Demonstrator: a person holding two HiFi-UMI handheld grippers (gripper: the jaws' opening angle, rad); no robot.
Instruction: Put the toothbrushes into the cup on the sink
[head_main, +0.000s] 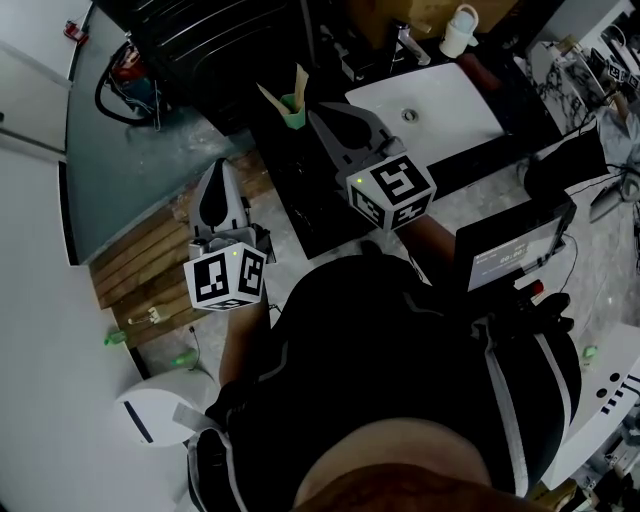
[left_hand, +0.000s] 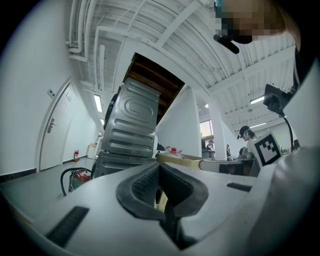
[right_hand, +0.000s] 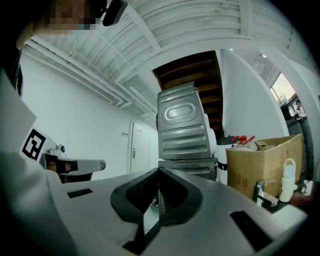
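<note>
The small green cup (head_main: 291, 115) sits on the dark countertop (head_main: 290, 190), just left of the white rectangular sink basin (head_main: 430, 105). Two cream-coloured toothbrushes (head_main: 299, 80) already stand in it, their handles leaning apart in a V with the long axes roughly upright. To my eye the job looks done.

The right gripper (head_main: 322, 120) is much the nearer of the two. Its nose points level at the cup from the basin side, close beside it but not touching. In the right gripper view its black ribbed pads (right_hand: 170, 196) are closed together with nothing caught between them. The left gripper (head_main: 220, 178) hangs well apart from the cup, back over the pale wooden slats (head_main: 150, 270). Its jaws are likewise pressed together and empty.

If either gripper went back to the brushes, I reckon it should come down along the handles. A level nudge from where the right one sits could tip the light cup.

Nothing stands between that gripper and the cup. The chrome tap (head_main: 410, 42) and the white handled bottle (head_main: 459, 30) are behind the basin, well clear. A brown cardboard box (right_hand: 262, 167) and a grey ribbed metal appliance (right_hand: 182, 130) stand further off.
</note>
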